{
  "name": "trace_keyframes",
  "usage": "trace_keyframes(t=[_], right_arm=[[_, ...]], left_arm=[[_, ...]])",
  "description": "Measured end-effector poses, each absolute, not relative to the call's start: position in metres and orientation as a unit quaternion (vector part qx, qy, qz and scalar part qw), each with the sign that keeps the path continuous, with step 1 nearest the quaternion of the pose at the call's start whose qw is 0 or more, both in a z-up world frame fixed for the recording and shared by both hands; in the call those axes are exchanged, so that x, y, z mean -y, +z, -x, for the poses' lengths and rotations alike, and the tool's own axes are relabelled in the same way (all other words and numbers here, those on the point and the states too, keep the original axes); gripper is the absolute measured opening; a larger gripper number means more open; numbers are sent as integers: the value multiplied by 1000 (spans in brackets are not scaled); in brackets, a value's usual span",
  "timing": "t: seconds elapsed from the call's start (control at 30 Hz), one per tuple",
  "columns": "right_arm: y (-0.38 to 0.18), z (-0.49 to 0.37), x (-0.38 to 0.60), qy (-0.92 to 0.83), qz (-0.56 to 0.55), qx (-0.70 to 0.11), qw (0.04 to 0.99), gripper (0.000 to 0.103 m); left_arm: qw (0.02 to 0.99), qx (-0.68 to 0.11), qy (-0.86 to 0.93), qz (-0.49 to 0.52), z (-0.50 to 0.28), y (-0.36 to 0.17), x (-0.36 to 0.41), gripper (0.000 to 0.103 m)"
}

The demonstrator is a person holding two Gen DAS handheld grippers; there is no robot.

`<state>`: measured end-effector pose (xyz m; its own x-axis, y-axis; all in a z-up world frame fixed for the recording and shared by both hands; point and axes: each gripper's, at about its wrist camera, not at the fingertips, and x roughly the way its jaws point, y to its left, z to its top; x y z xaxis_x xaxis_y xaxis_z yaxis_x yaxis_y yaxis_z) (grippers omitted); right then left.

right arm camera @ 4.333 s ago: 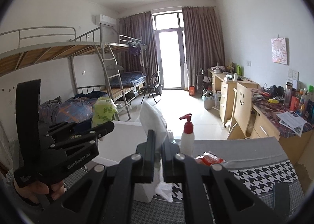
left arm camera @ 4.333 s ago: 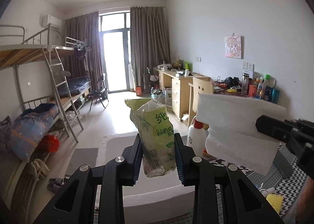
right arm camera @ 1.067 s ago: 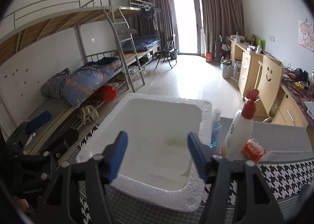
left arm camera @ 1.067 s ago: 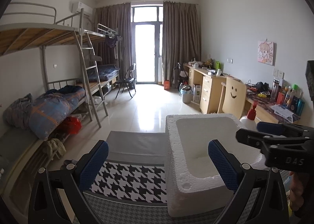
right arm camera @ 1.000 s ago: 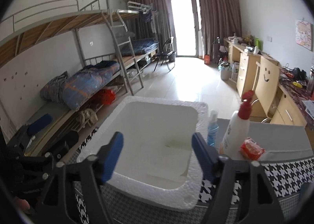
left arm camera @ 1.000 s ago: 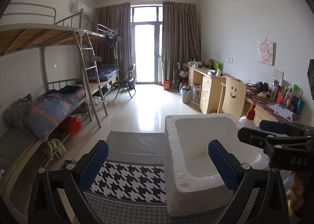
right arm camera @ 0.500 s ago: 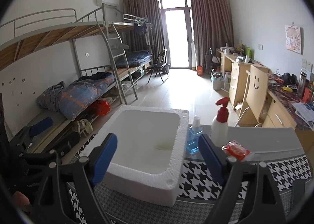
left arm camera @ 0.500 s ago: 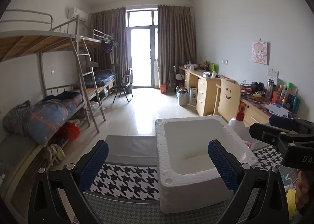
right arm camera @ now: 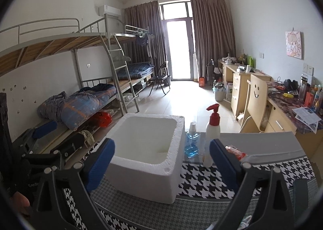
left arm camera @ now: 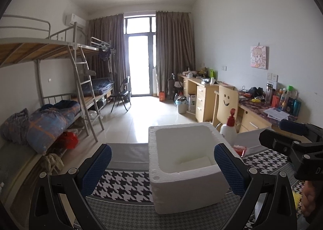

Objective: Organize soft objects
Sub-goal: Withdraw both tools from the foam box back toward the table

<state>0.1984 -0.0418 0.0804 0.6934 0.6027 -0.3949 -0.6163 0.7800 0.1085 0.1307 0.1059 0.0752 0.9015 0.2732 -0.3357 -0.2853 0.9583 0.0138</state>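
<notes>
A white foam box (left arm camera: 187,187) stands on the houndstooth cloth, open at the top. On its floor lies a pale flat shape that I cannot identify. My left gripper (left arm camera: 161,149) hangs open a little behind the box, its blue pads (left arm camera: 97,167) wide apart and bare. In the right wrist view the same box (right arm camera: 141,181) sits just left of centre. My right gripper (right arm camera: 161,147) is open and its jaws are still opening, with nothing held between the pads (right arm camera: 222,155). Neither gripper touches the box.
A white pump bottle with a red top (right arm camera: 213,129), a small blue bottle (right arm camera: 191,143) and a red packet (right arm camera: 235,152) stand right of the box. The houndstooth cloth (right arm camera: 212,179) covers the table. The right gripper's body (left arm camera: 292,145) fills the right edge. Bunk beds and desks lie beyond.
Both grippers have drawn back from the foam box and risen slightly, so the box looks smaller. The right jaws have widened. The green bag and white sheet held earlier are no longer gripped.
</notes>
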Motion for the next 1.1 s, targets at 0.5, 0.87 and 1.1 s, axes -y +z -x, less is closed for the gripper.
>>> trace_keyframes(t=[0.5, 0.87, 1.1], right_arm=[[80, -185, 68, 318, 12, -193, 928, 97], [77, -173, 86, 311, 10, -184, 932, 97], [75, -165, 96, 306, 4, -184, 934, 97]], left_arm=[[979, -162, 119, 14, -118, 75, -83, 102], [982, -156, 101, 16, -111, 76, -71, 102], [984, -154, 87, 17, -107, 71, -62, 102]])
